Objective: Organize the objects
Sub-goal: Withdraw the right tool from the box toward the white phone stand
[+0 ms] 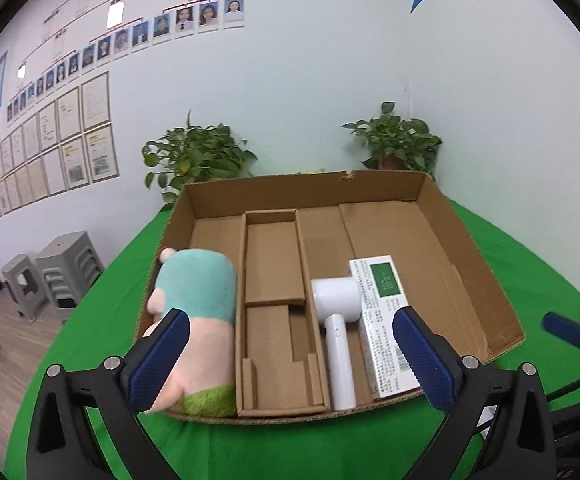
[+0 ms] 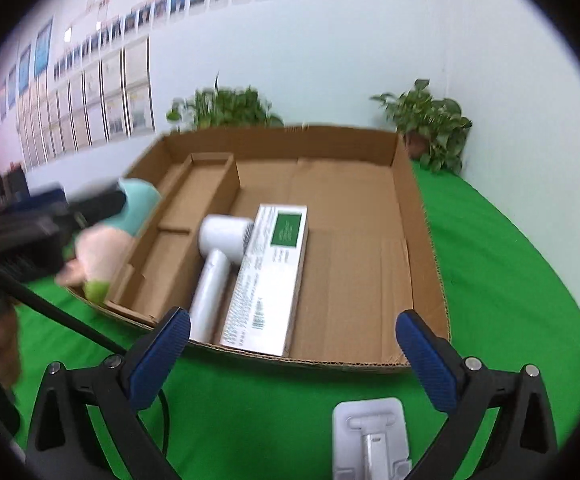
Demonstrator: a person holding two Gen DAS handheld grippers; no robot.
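Cardboard tray (image 1: 466, 248) on green cloth holds three things: one plush toy (image 1: 198, 320) leftmost, one white hair dryer (image 1: 336, 320), one white box (image 1: 382, 320) beside it. Both grippers (image 1: 290, 360) (image 2: 292, 360) gape wide, holding nothing.

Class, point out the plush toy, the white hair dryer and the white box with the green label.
plush toy (image 1: 200, 280), left wrist view, teal upper part.
white hair dryer (image 1: 340, 360), left wrist view, handle.
white box (image 2: 268, 280), right wrist view, top face.
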